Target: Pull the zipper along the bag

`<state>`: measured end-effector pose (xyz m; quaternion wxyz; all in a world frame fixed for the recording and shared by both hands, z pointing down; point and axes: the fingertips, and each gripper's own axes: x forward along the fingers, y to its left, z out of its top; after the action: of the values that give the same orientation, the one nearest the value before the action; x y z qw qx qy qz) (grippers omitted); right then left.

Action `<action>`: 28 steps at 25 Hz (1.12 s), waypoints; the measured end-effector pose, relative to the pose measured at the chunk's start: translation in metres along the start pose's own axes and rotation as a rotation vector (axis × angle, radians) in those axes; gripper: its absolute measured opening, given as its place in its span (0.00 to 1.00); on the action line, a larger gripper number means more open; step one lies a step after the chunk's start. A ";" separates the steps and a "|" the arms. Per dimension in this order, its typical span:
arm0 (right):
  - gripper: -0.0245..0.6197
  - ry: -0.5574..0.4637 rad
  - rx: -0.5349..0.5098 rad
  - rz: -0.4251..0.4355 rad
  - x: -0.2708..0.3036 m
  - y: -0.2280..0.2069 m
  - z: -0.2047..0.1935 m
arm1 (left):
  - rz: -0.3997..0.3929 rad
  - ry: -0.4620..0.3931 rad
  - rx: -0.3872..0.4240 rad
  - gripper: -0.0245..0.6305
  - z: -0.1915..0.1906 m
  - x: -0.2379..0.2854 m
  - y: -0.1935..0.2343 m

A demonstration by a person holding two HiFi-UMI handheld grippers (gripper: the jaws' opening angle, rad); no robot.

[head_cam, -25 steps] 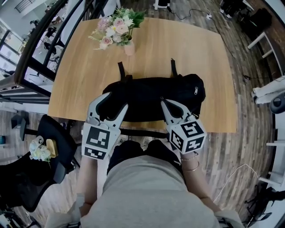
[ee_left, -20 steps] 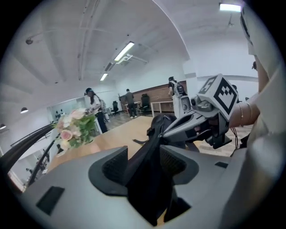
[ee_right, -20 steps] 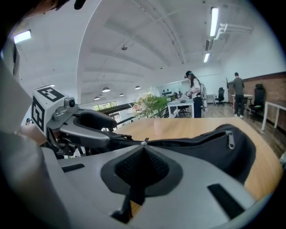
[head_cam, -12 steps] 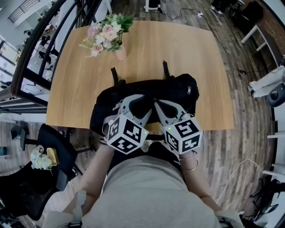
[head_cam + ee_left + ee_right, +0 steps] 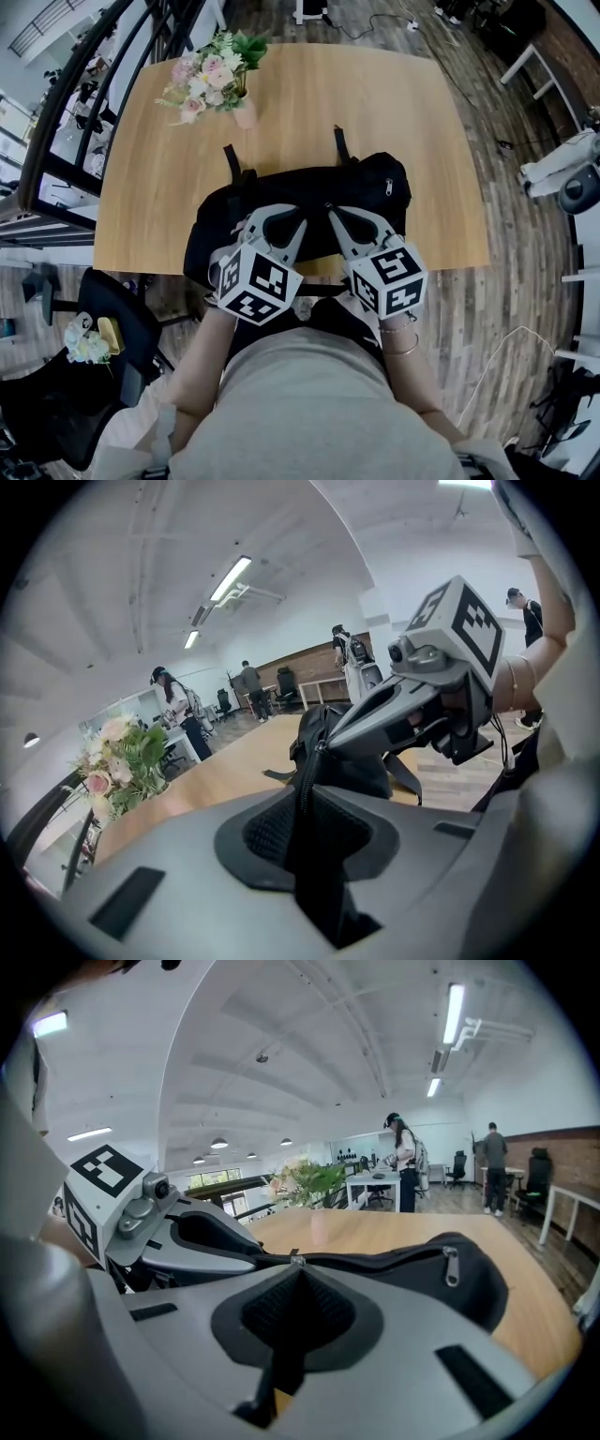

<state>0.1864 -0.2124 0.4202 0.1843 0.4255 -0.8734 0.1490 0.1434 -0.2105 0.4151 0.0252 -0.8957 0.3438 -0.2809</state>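
Left gripper (image 5: 305, 785), its jaws just closed, clamped the bag (image 5: 375, 192) at the table's (image 5: 375, 103) near edge; right gripper (image 5: 296, 1267) pinched the zipper pull (image 5: 296, 1260).

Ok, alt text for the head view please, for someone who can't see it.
Seen from above, a person's left tongs and right tongs pinch the top of a black bag side by side on a wooden table, the left tongs having just closed on its fabric. A vase of flowers stands at the table's far left corner.
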 end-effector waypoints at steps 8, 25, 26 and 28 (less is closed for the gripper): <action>0.05 -0.004 0.011 -0.097 -0.011 -0.038 -0.003 | 0.021 -0.004 -0.022 0.14 0.000 0.001 0.003; 0.05 -0.035 0.075 -0.227 -0.040 -0.105 -0.002 | 0.056 -0.013 -0.074 0.14 -0.001 0.000 0.011; 0.05 -0.035 0.074 -0.227 -0.040 -0.106 -0.002 | 0.057 -0.013 -0.071 0.14 0.000 0.000 0.010; 0.05 -0.037 0.080 -0.228 -0.041 -0.107 -0.002 | 0.061 -0.012 -0.068 0.14 0.001 0.001 0.009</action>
<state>0.2956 -0.2472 0.4151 0.1666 0.5316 -0.8160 0.1539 0.1387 -0.2184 0.4125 0.0053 -0.8867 0.3803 -0.2628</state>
